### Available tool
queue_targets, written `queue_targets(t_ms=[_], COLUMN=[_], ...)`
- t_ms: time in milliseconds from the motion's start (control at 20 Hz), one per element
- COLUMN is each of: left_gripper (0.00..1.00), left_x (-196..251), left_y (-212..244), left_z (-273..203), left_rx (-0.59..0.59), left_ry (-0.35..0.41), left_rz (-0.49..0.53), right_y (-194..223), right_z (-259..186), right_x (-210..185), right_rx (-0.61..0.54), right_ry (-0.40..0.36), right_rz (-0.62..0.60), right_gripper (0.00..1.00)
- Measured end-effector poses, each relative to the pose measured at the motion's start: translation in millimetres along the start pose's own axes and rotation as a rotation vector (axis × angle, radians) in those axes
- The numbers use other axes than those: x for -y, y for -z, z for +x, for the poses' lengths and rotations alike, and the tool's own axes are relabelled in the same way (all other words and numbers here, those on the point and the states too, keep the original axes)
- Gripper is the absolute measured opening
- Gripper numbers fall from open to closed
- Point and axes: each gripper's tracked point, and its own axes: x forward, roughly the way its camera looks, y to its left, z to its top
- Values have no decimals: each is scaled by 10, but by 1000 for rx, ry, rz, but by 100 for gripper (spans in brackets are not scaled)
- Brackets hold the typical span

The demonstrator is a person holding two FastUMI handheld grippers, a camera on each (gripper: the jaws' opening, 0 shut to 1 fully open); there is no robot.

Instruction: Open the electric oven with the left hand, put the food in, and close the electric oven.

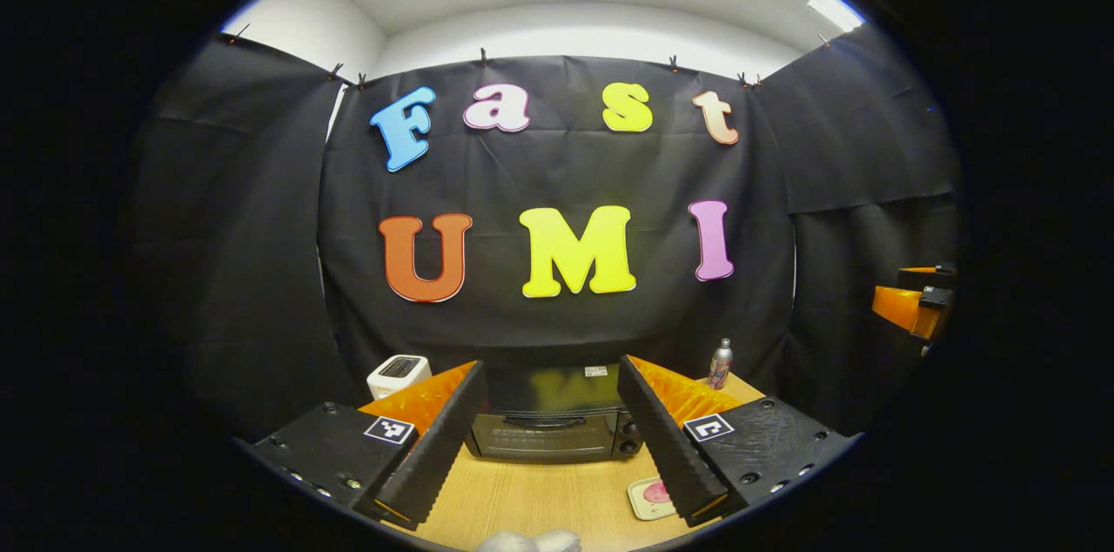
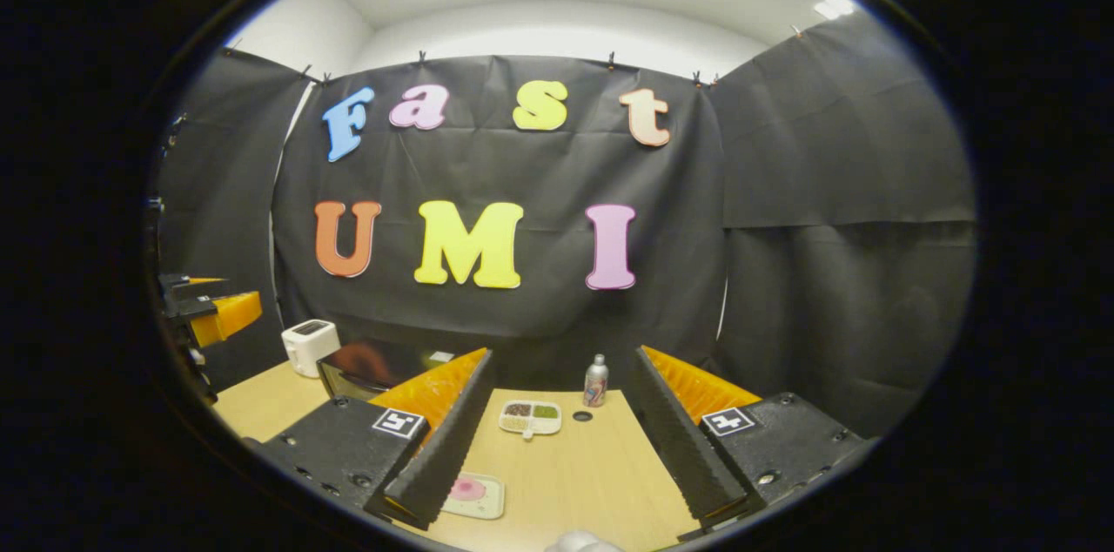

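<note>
Counter (image 2: 574,474): wooden, backed by black cloth booth walls.
Electric oven (image 1: 546,434): sat at the far side, door closed, straight ahead of the left gripper (image 1: 553,447).
Left gripper: jaws wide apart, holding nothing.
Right gripper (image 2: 566,456): jaws wide apart, empty.
Food tray (image 2: 530,418): far on the counter, right of the oven, near a bottle (image 2: 595,381).
Toaster (image 1: 398,374): left of the oven.

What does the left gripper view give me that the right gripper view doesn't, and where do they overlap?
Left gripper view alone: the electric oven's closed door and handle and its knobs, framed by the open left gripper.

Right gripper view alone: the compartment food tray, beyond the open right gripper.

Both: toaster, bottle, small pink-marked tray, wooden table.
</note>
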Motion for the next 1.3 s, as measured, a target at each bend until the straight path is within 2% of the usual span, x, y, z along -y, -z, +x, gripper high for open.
queue_targets(t_ms=[250, 300, 350, 500, 550, 600, 750, 800, 950, 1000, 1050, 1150, 1250, 1300], left_gripper=[96, 96, 96, 96, 100, 96, 97, 96, 97, 100, 97, 97, 96, 97], left_x=[-37, -41, -38, -58, -63, -80, -119, -109, -132, -141, -150, -149, -166, -162], left_y=[59, 86, 121, 261, 320, 370, 613, 711, 1013, 1135, 1248, 1477, 1711, 1841], left_z=[95, 143, 194, 429, 529, 638, 977, 1112, 1444, 1555, 1665, 1864, 2014, 2085], left_rx=[3, 1, -3, -21, -29, -34, -73, -92, -144, -170, -189, -222, -267, -292], left_ry=[-7, -6, -3, -4, -3, -3, 4, 8, 10, 7, 6, 3, -4, -5], left_rz=[7, 2, -2, -14, -17, -16, -20, -24, -17, -10, -5, -8, -6, -10], right_y=[36, 41, 33, -3, -18, -15, -41, -29, 10, 32, 44, 70, 107, 124], right_z=[-52, -62, -74, -107, -122, -136, -193, -201, -226, -240, -250, -240, -214, -195], right_x=[-9, -4, 7, 50, 64, 83, 160, 181, 258, 277, 291, 315, 327, 321], right_rx=[-15, -17, -17, -15, -17, -19, -20, -24, -40, -48, -54, -66, -79, -85], right_ry=[-3, -4, -2, 8, 13, 17, 43, 51, 81, 90, 99, 115, 126, 126], right_rz=[5, -1, -7, -16, -16, -16, -19, -19, -17, -15, -14, -14, -15, -19], right_gripper=[96, 100, 96, 96, 96, 96, 96, 100, 100, 100, 96, 100, 100, 96])
